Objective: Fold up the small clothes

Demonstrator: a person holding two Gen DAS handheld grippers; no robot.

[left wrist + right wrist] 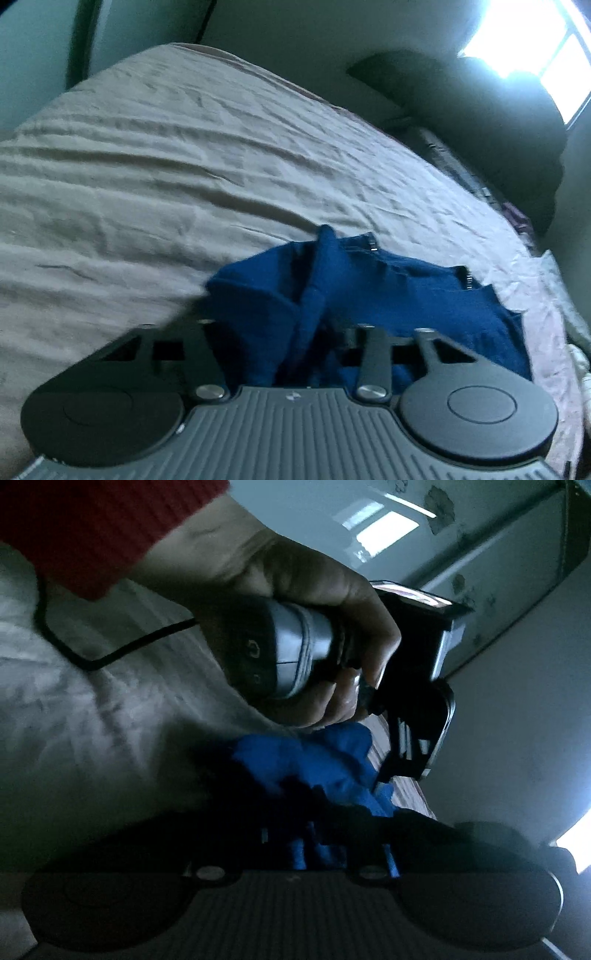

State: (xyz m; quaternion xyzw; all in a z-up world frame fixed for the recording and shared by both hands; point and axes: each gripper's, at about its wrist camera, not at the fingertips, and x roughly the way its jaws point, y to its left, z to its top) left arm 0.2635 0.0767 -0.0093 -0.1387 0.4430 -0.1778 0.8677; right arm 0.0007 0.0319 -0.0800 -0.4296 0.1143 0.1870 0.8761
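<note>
A dark blue garment (pixel 424 295) lies bunched on the beige bed sheet (pixel 184 147), near the bed's right edge. In the left wrist view my left gripper (pixel 295 325) has a raised fold of this cloth gathered between its jaws, which stand partly closed on it; the pads are hidden by the fabric. The right wrist view is dark. There my right gripper (pixel 295 834) is nearly closed, with the blue garment (pixel 314 760) pinched between its fingers. Just beyond it a hand (pixel 295 590) in a red sleeve (pixel 92 524) holds the left gripper (pixel 391 779) at the cloth's far side.
The wrinkled sheet stretches far to the left and back. A dark heap (pixel 480 110) lies beside the bed under a bright window (pixel 535 37). A black cable (pixel 110 657) trails over the sheet from the left gripper's handle. The bed's edge runs close on the right.
</note>
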